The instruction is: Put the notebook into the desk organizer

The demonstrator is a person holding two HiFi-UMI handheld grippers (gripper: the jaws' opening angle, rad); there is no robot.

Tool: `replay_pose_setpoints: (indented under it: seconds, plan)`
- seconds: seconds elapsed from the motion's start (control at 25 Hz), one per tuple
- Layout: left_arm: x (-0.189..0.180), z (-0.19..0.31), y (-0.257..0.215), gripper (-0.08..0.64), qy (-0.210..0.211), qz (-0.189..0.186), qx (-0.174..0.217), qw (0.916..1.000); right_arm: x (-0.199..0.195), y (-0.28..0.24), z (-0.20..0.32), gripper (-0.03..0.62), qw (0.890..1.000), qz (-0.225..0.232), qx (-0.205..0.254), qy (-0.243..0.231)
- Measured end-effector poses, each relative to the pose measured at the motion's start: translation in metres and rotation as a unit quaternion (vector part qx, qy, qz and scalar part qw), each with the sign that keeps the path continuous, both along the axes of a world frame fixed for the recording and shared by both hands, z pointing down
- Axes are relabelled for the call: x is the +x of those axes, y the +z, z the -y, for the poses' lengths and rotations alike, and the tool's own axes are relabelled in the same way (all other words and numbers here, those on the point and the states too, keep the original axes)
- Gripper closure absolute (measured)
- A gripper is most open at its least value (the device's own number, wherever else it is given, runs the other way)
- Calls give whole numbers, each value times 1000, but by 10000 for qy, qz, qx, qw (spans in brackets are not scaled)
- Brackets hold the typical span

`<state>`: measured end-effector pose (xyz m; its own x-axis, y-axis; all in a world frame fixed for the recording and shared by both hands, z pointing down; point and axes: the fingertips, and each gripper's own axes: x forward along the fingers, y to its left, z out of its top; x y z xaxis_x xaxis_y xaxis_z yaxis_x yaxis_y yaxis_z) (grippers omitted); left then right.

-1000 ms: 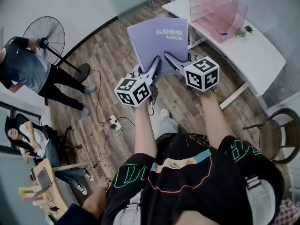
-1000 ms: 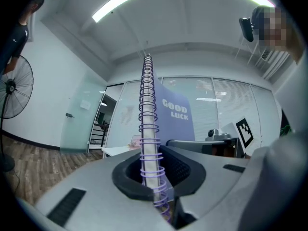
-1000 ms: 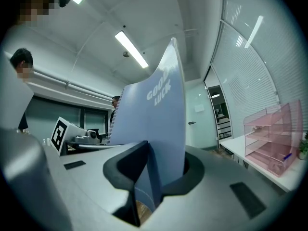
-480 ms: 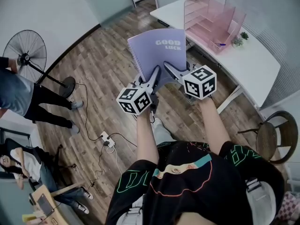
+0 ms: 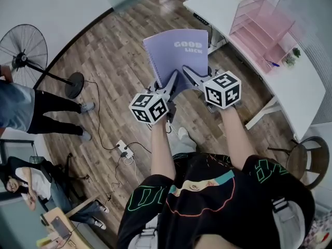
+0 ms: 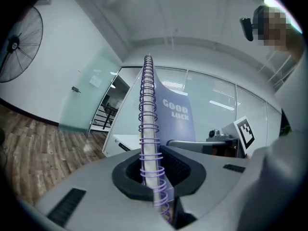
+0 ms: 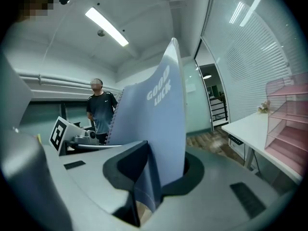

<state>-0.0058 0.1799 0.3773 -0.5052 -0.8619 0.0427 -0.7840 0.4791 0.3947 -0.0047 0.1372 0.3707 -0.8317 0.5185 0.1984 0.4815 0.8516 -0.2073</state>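
A purple spiral notebook (image 5: pixel 177 56) printed "GOOD LUCK" is held up in the air between both grippers, well above the wooden floor. My left gripper (image 5: pixel 171 80) is shut on its spiral-bound edge (image 6: pixel 150 129). My right gripper (image 5: pixel 188 72) is shut on the notebook's (image 7: pixel 161 124) lower free edge. The pink desk organizer (image 5: pixel 262 27) stands on the white desk (image 5: pixel 290 77) at the upper right, about an arm's length from the notebook. It also shows at the right edge of the right gripper view as the pink organizer (image 7: pixel 288 119).
A standing fan (image 5: pixel 23 53) is at the left beside a standing person (image 5: pixel 21 108). A power strip with cables (image 5: pixel 123 148) lies on the floor. A round stool (image 5: pixel 306 160) sits by the desk's near end. A small plant (image 5: pixel 295 53) stands beside the organizer.
The view has swung: desk and organizer now sit further right, the fan and standing person shifted. The notebook and both grippers keep the same hold in the middle.
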Motion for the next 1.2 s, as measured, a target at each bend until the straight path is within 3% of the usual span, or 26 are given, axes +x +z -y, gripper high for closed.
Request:
replay_pose_setpoints:
  seconds: [0.36,0.68,1.2]
  plan:
    - [-100,-37,1,517,-129,-104,329,9993,-100,-2,-37,520,9995,-34,280,-151]
    - [-133,-25,8,517,9,-260,518,9983,-133,3,-26,520,9989,-170,439,-57]
    - [-191,5,11,518,71,-411,351,9985,-191,8,4,520,9994,-235,200,-134]
